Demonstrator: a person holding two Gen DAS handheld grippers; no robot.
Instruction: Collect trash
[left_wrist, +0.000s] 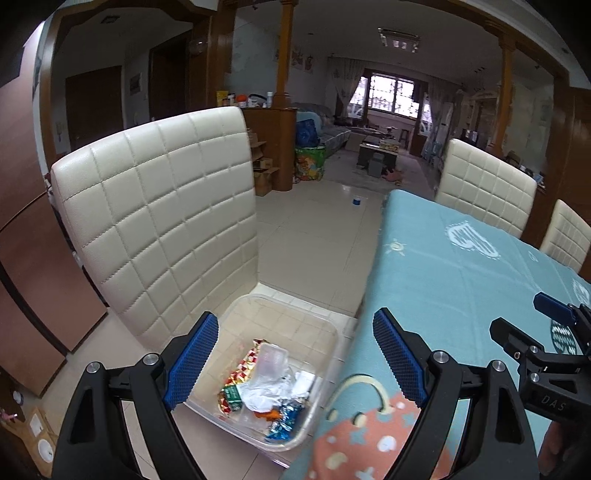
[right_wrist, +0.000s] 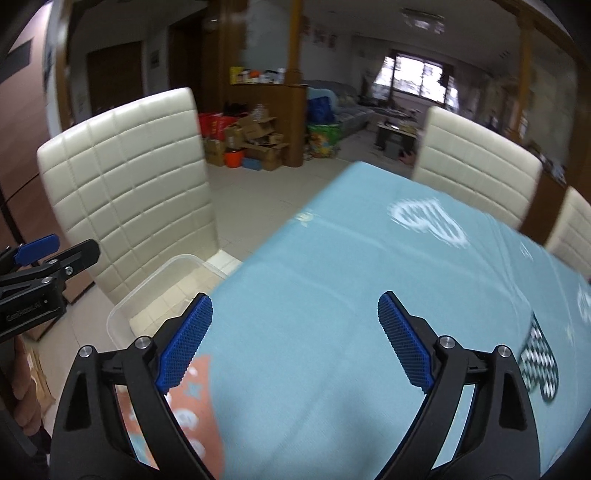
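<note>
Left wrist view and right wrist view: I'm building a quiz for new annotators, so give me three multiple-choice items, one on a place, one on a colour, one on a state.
1. Where does the clear plastic bin stand?
A. on the chair seat
B. on the table
C. on the floor

2. What is the main colour of the tablecloth?
A. red
B. light blue
C. white

3. How is the right gripper?
A. open and empty
B. shut on a wrapper
C. shut on the bin

Answers: 1 A, cream chair cushion shows beneath it; 2 B, blue covers the table; 3 A, nothing lies between its blue pads.
</note>
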